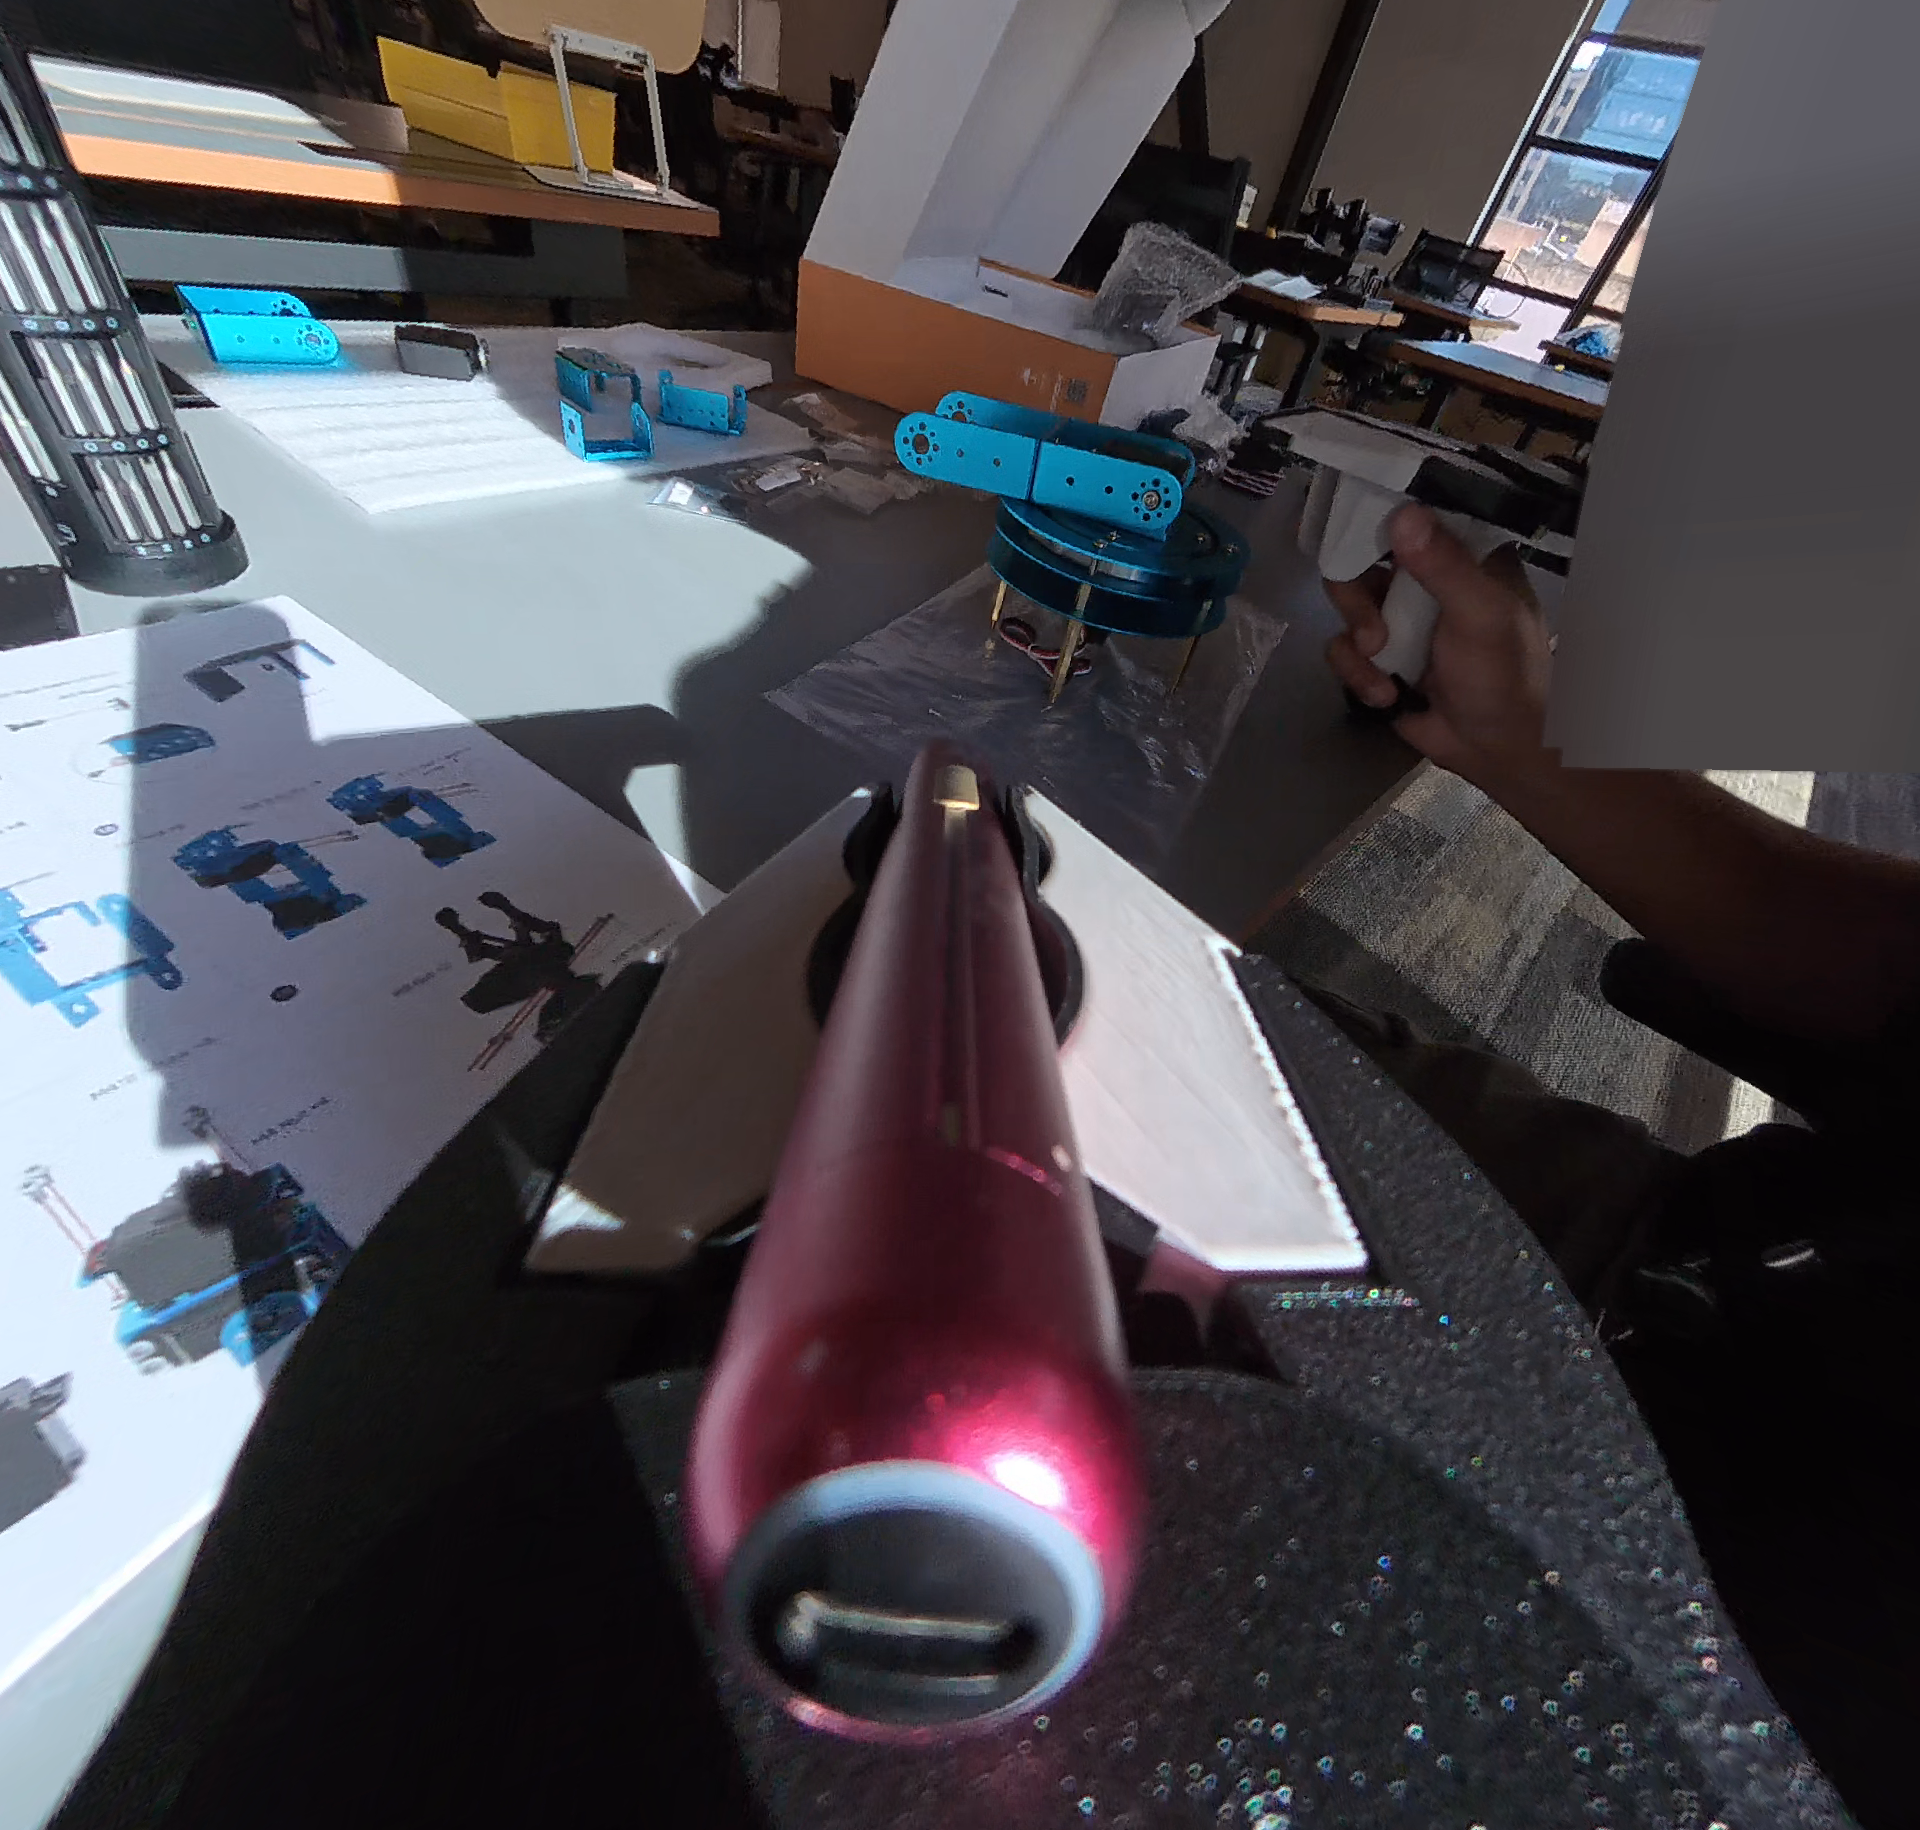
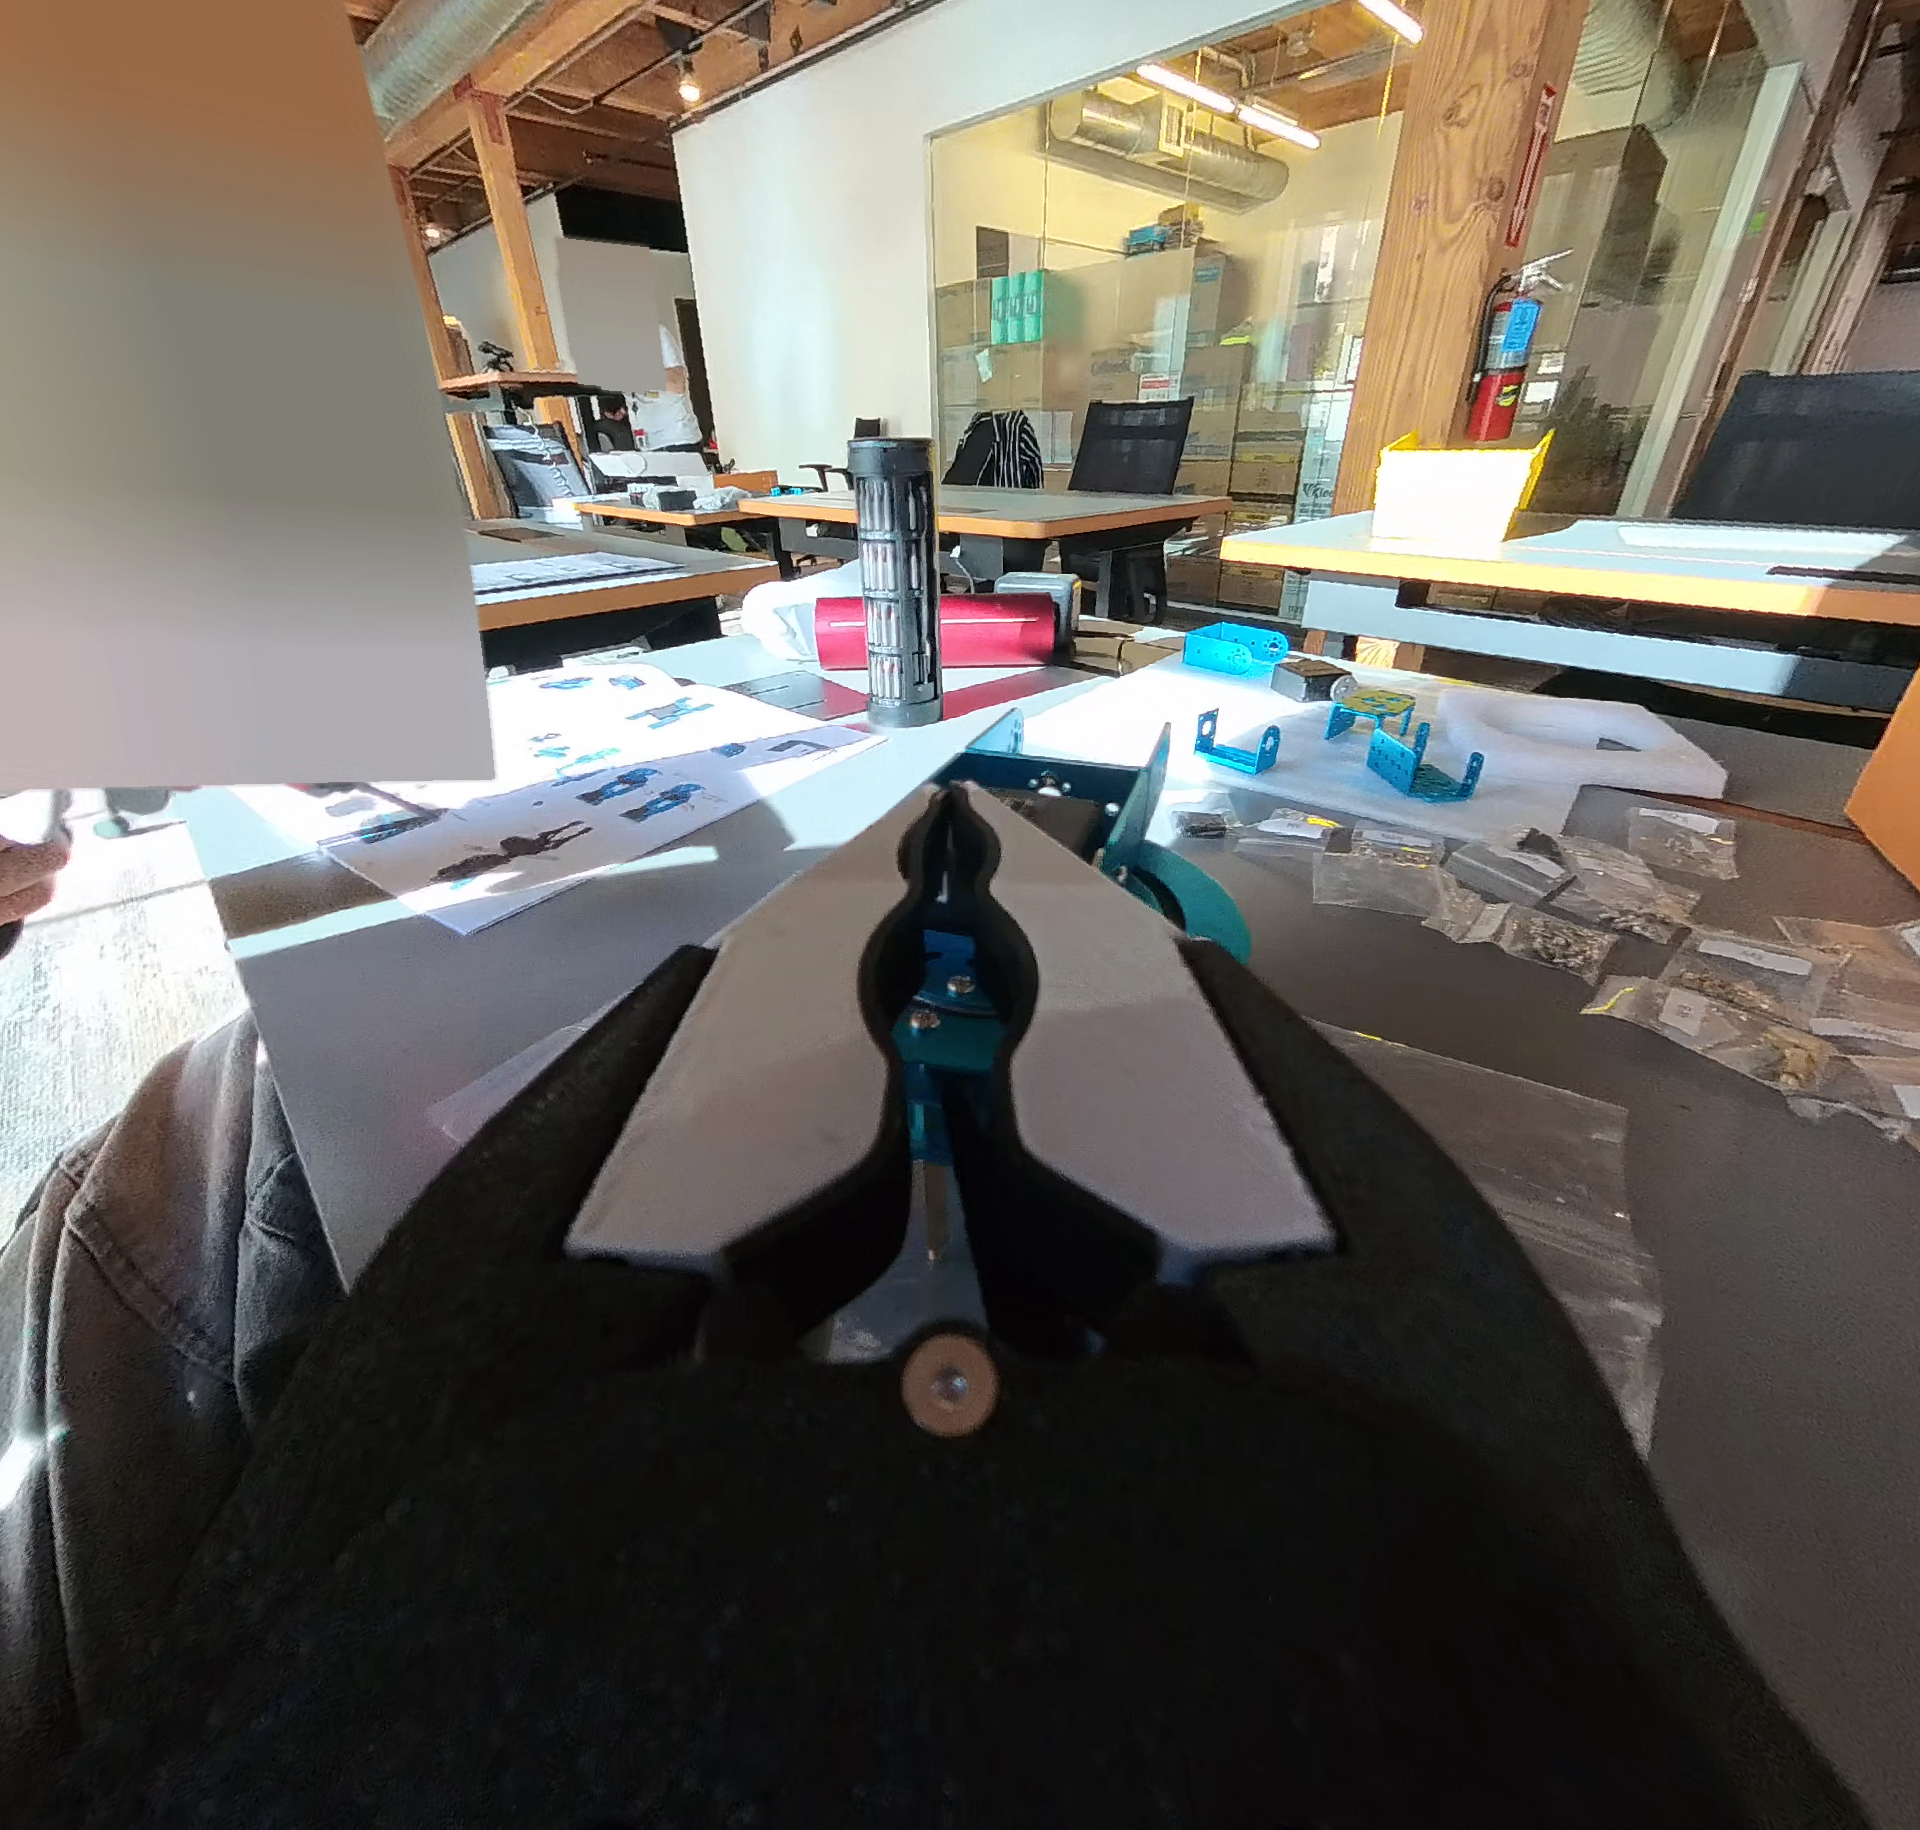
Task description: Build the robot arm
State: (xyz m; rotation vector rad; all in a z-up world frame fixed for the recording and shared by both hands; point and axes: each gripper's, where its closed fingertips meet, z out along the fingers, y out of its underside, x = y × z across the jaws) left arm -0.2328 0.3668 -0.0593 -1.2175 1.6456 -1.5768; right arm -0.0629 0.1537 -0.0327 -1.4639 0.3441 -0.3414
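Note:
My left gripper (image 1: 951, 804) is shut on a red screwdriver handle (image 1: 935, 1157) that runs along between the fingers, with its pale tip sticking out past them. It hovers over the table edge, short of a blue metal turntable assembly (image 1: 1081, 502) standing on brass legs. My right gripper (image 2: 954, 798) has its fingertips together just above that same blue assembly (image 2: 1117, 804); blue parts show through the gaps between the fingers. I see nothing between its pads. In the left wrist view a hand holds the right gripper's white handle (image 1: 1392, 585) beside the assembly.
A printed instruction sheet (image 1: 260, 897) lies at the left. A black cylindrical bit holder (image 2: 900, 575) stands behind, with a red case (image 2: 997, 632) beyond it. Loose blue brackets (image 2: 1413, 772) lie on white foam, small part bags (image 2: 1558, 897) to the right, and an open cardboard box (image 1: 997, 326) behind.

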